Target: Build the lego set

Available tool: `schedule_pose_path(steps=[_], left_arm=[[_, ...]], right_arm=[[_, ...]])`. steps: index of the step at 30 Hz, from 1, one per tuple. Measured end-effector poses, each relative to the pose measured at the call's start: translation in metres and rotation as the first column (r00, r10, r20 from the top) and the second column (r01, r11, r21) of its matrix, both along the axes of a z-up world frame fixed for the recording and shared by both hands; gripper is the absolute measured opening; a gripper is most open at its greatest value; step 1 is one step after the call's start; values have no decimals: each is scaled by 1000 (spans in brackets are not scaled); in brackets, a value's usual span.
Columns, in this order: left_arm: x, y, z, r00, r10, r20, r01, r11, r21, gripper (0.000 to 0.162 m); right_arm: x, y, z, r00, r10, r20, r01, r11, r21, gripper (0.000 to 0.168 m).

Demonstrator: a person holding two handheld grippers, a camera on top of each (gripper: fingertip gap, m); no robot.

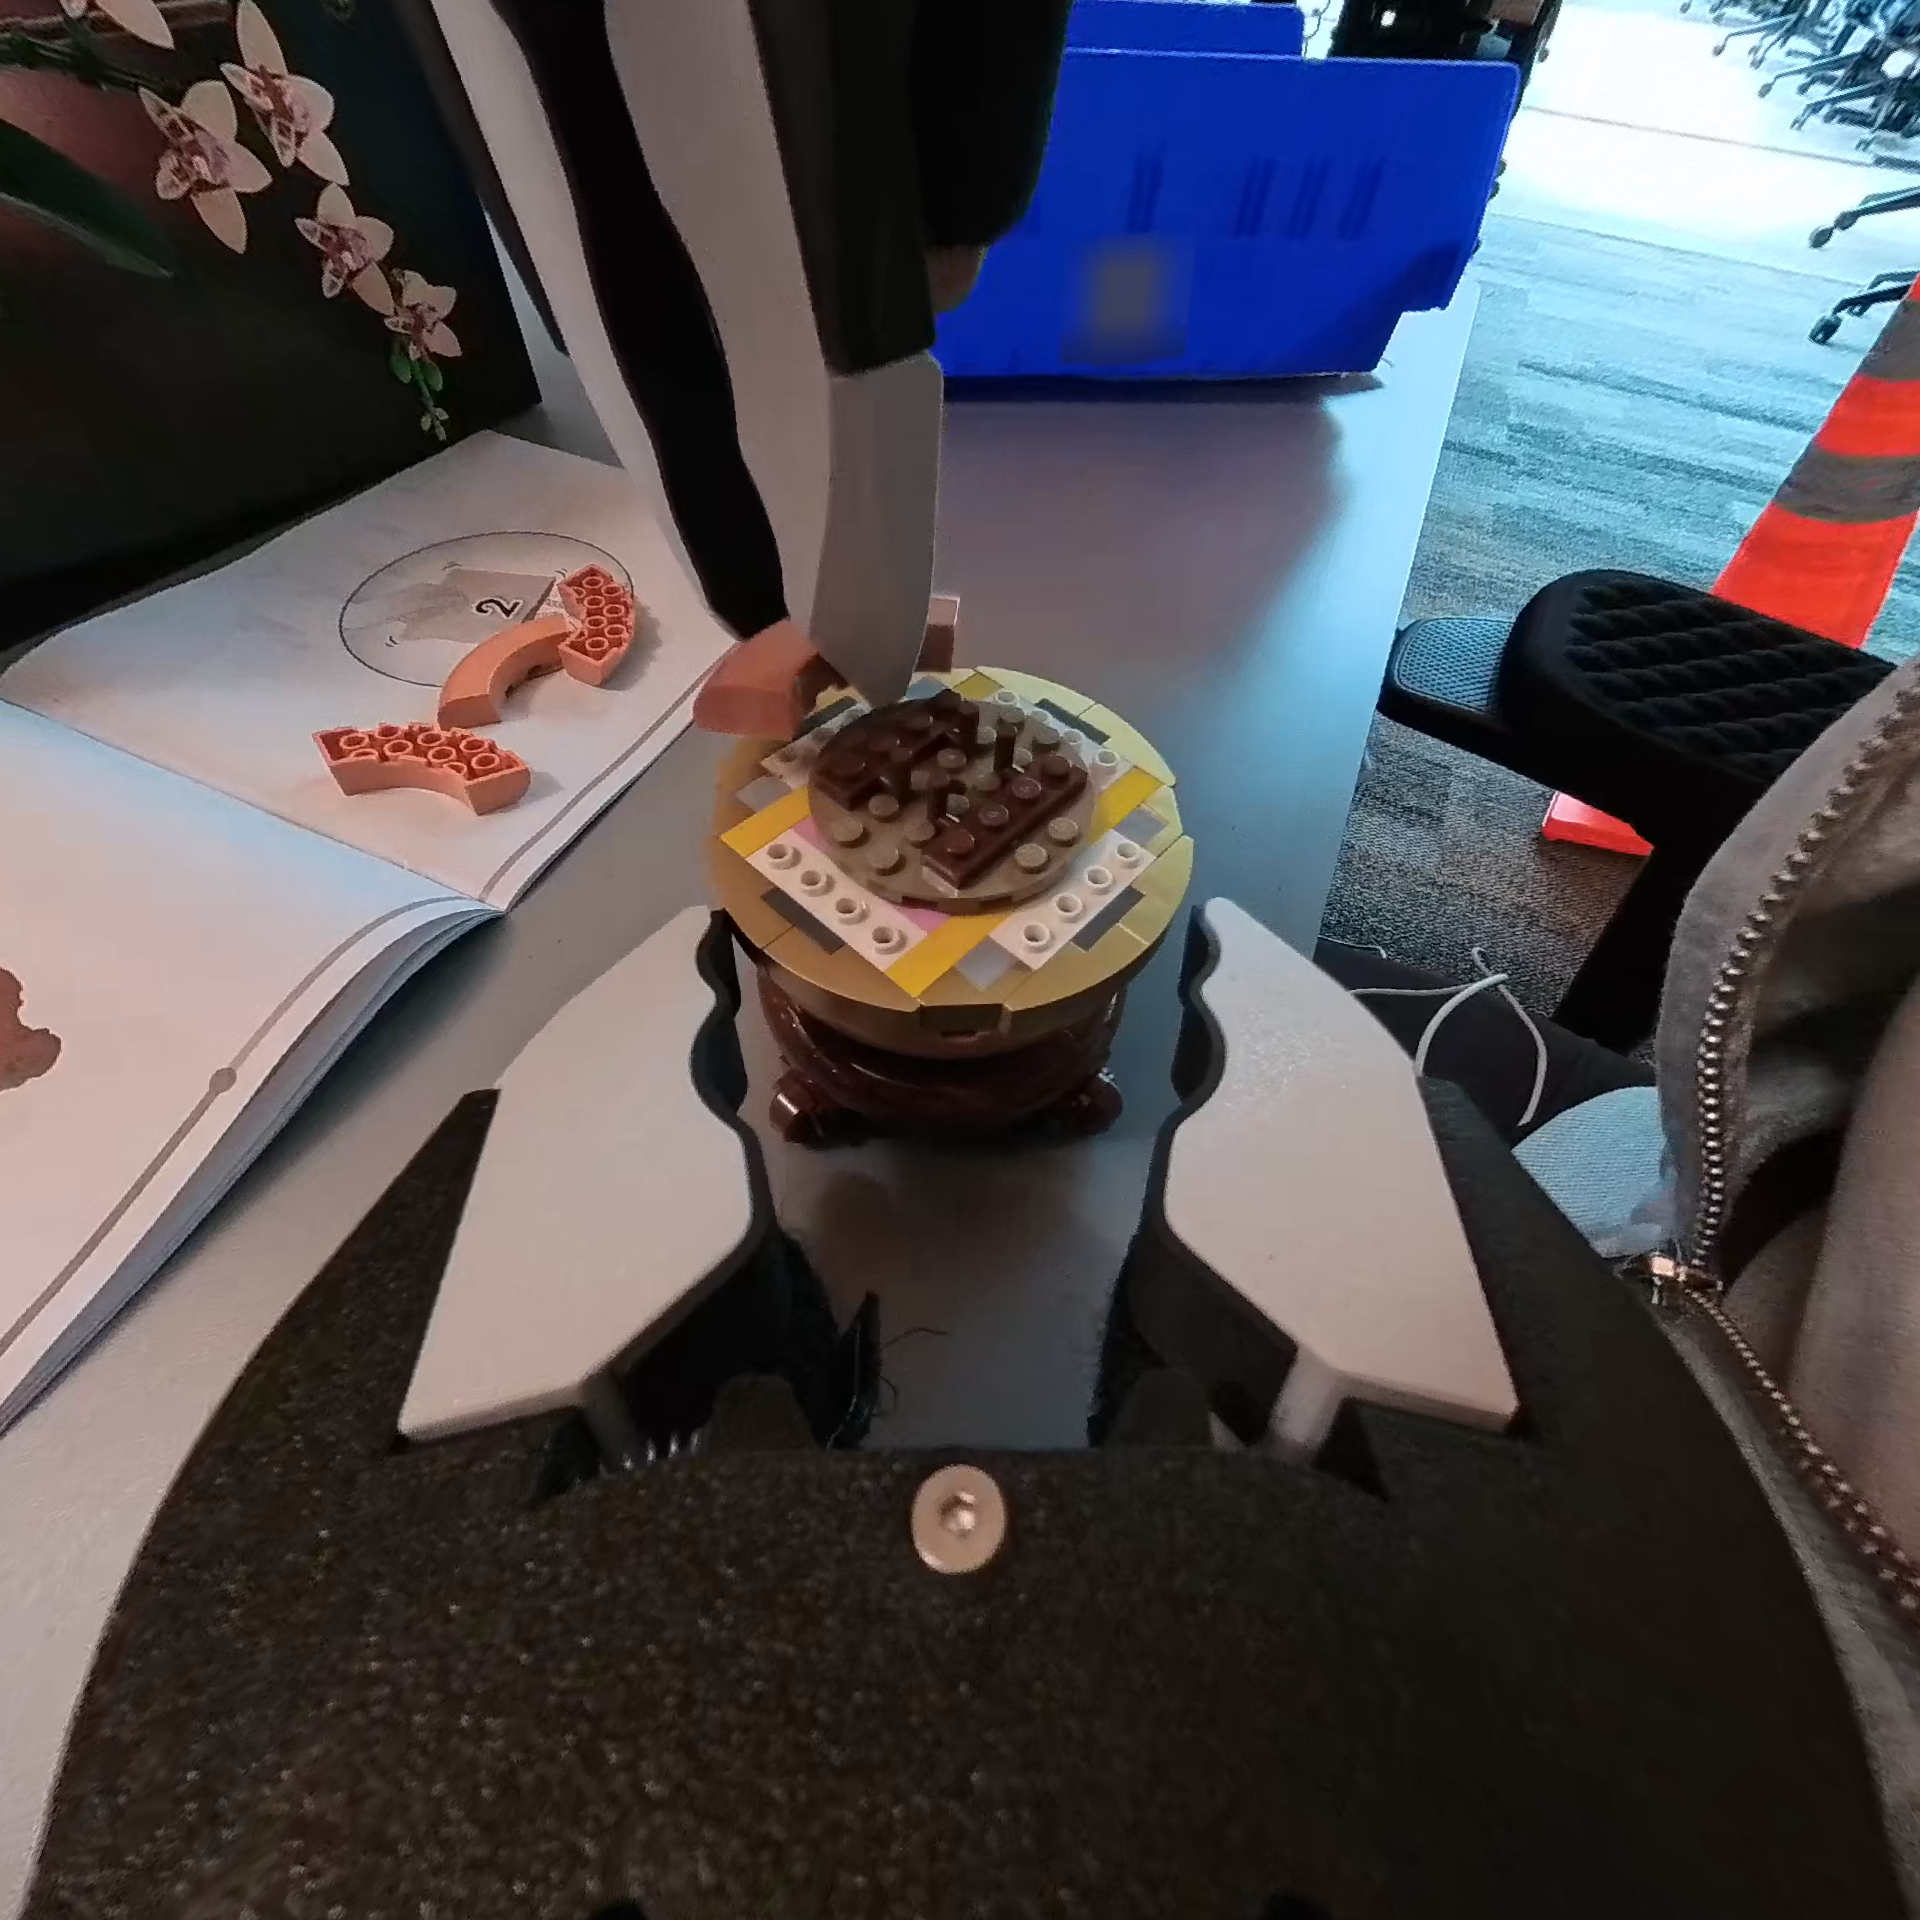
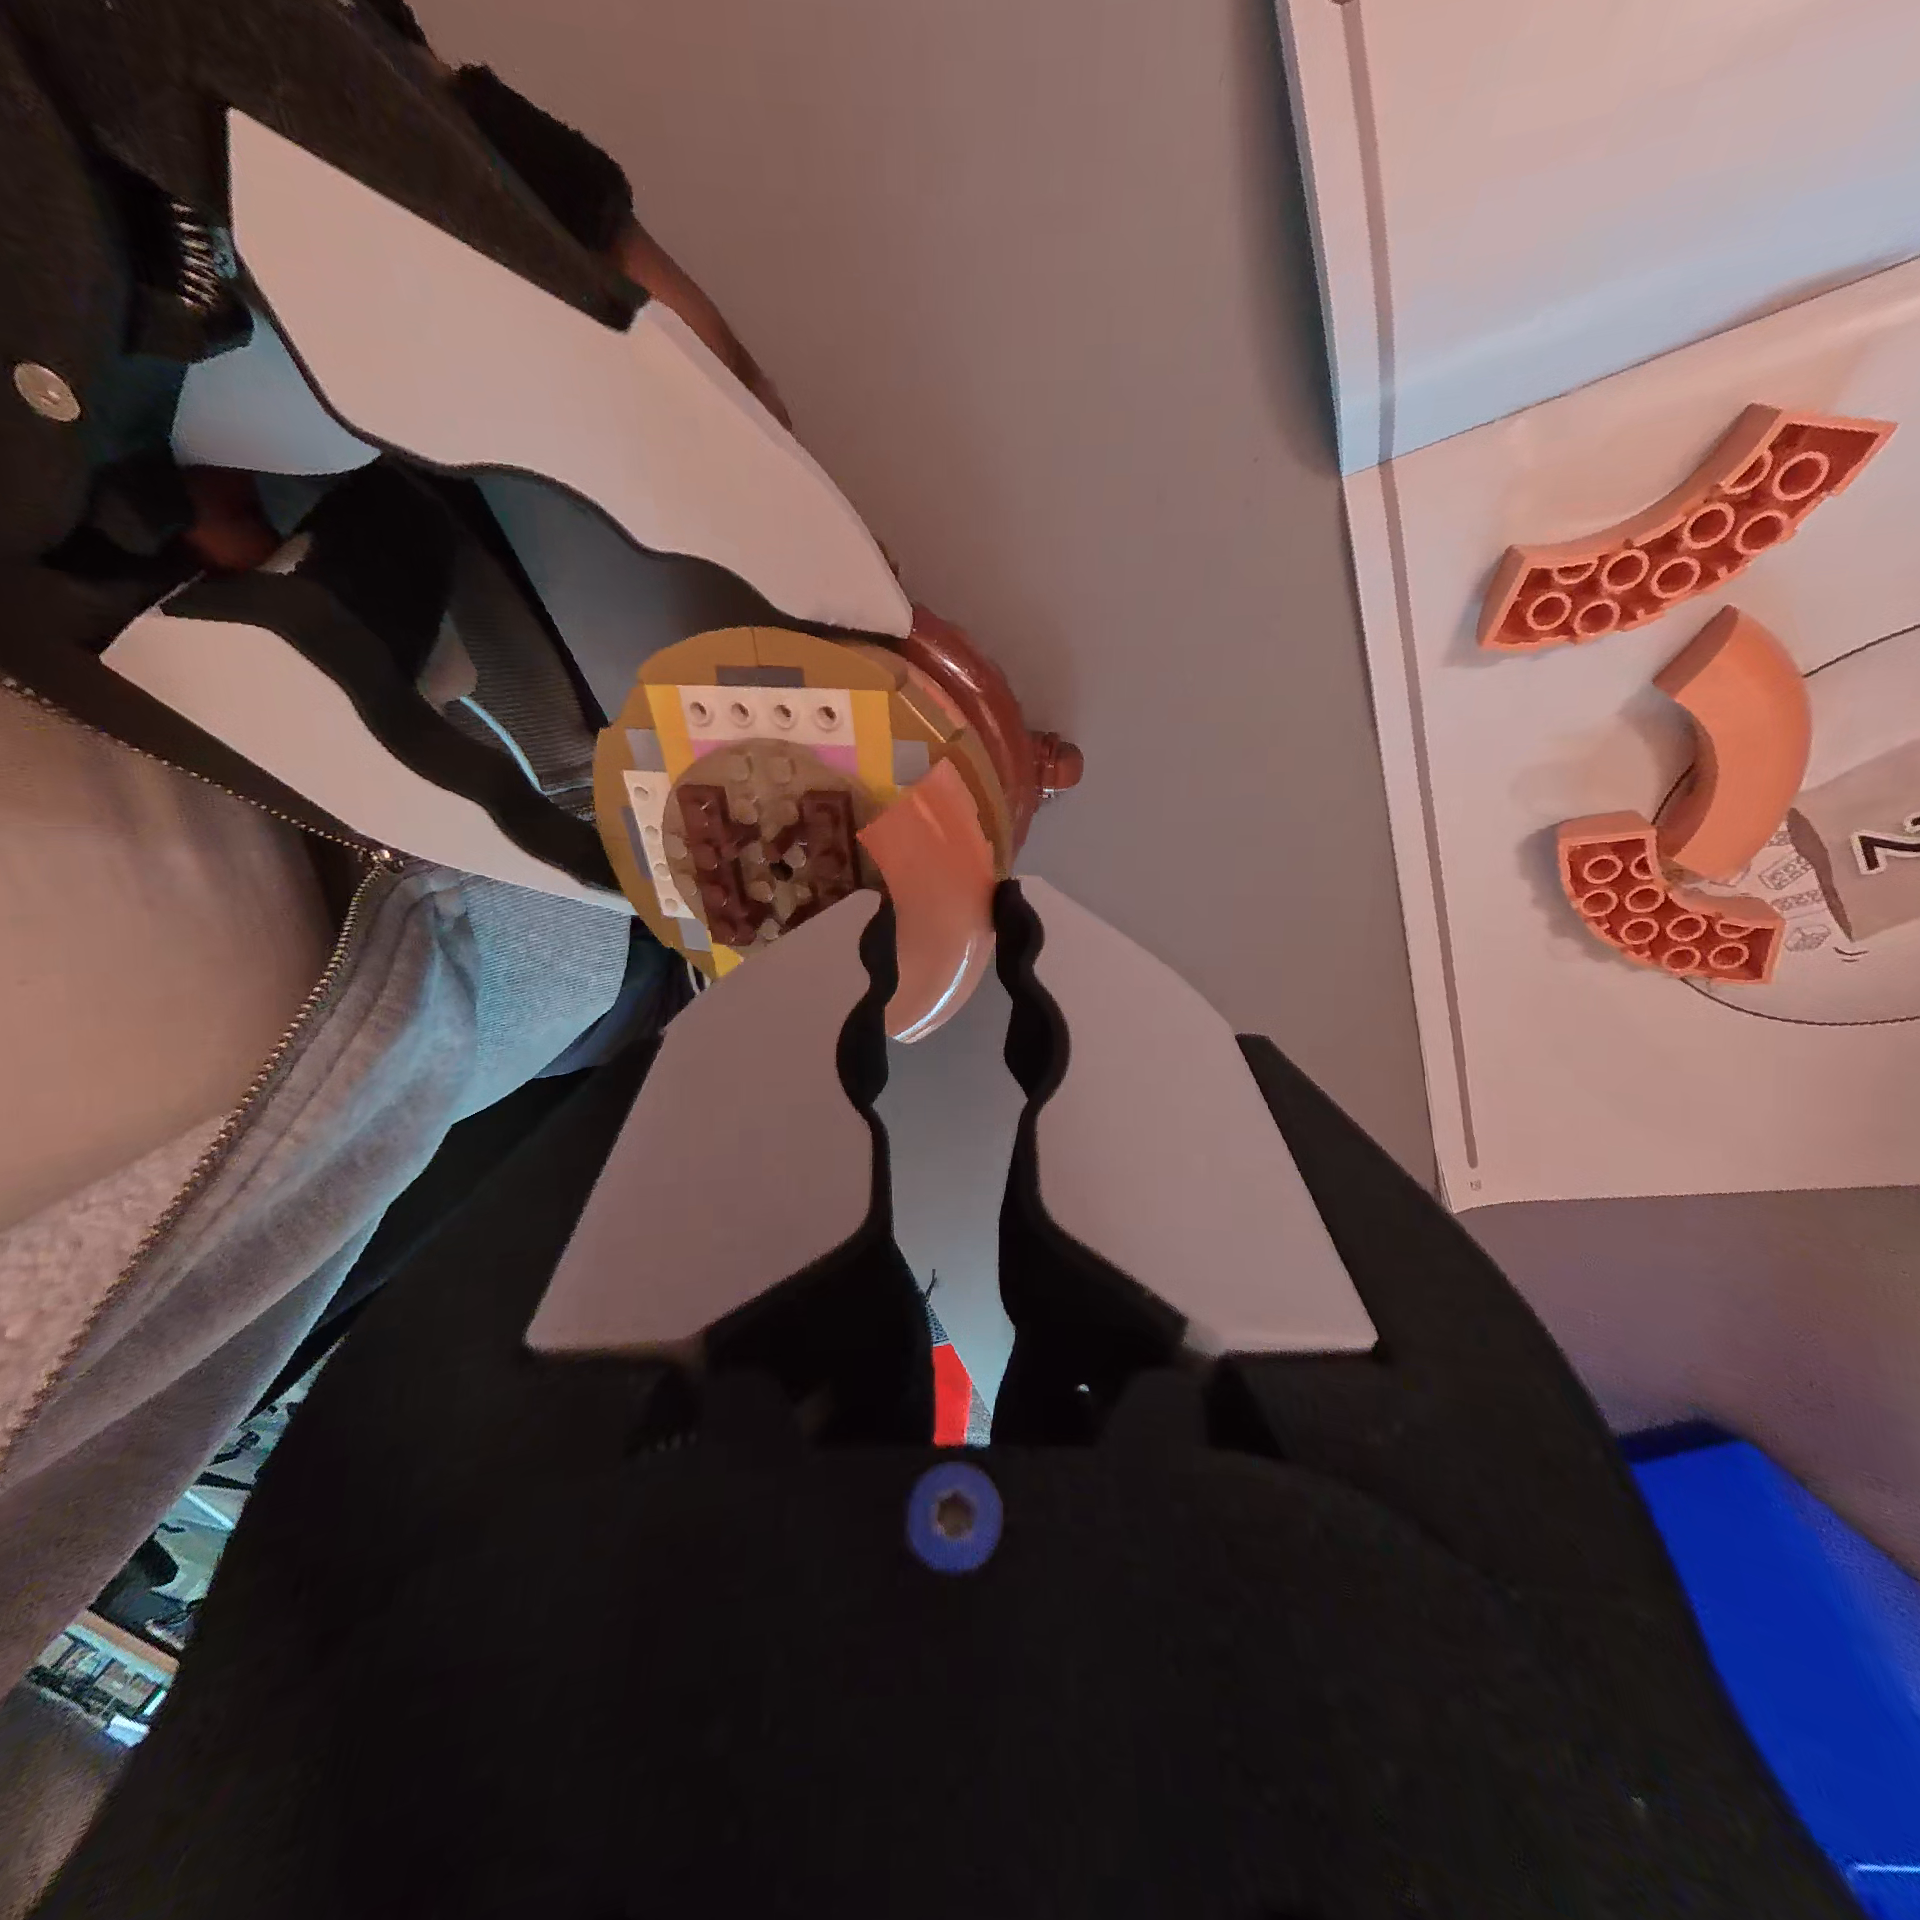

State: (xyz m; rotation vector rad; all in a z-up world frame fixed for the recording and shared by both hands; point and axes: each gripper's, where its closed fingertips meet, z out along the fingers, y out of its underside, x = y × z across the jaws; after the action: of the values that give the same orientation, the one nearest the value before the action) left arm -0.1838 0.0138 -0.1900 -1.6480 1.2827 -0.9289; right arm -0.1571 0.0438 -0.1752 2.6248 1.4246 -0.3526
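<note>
A round lego build (image 1: 951, 831) with a gold rim, white and yellow plates, a brown studded centre and a dark brown base stands on the grey table. My left gripper (image 1: 956, 930) straddles it, with a finger touching each side; it also shows in the right wrist view (image 2: 753, 748). My right gripper (image 2: 940, 899) is shut on a curved peach brick (image 2: 930, 894) and holds it at the build's rim. In the left wrist view the right gripper (image 1: 862, 675) comes down from above with this brick (image 1: 753, 691) at the far left rim.
Three more curved peach bricks (image 1: 426, 764) (image 1: 499, 675) (image 1: 594, 623) lie on an open instruction booklet (image 1: 208, 935) to the left. A dark box with orchid pictures (image 1: 208, 260) and a blue bin (image 1: 1247, 208) stand behind. The table edge, a chair (image 1: 1662, 675) and an orange cone (image 1: 1829, 468) are at right. The tips of one gripper are about 5 cm away from the tips of the other.
</note>
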Motion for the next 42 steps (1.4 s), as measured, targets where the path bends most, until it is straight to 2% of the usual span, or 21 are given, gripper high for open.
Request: schedule_pose_path(steps=[32, 42], left_arm=[[-1, 2, 2, 1000, -5, 25, 6, 999, -50, 81], [-1, 1, 2, 1000, -9, 25, 10, 999, -51, 80]], right_arm=[[0, -1, 6, 998, -47, -40, 48, 999, 5, 18], [-4, -6, 1, 1000, 2, -15, -2, 1000, -31, 18]])
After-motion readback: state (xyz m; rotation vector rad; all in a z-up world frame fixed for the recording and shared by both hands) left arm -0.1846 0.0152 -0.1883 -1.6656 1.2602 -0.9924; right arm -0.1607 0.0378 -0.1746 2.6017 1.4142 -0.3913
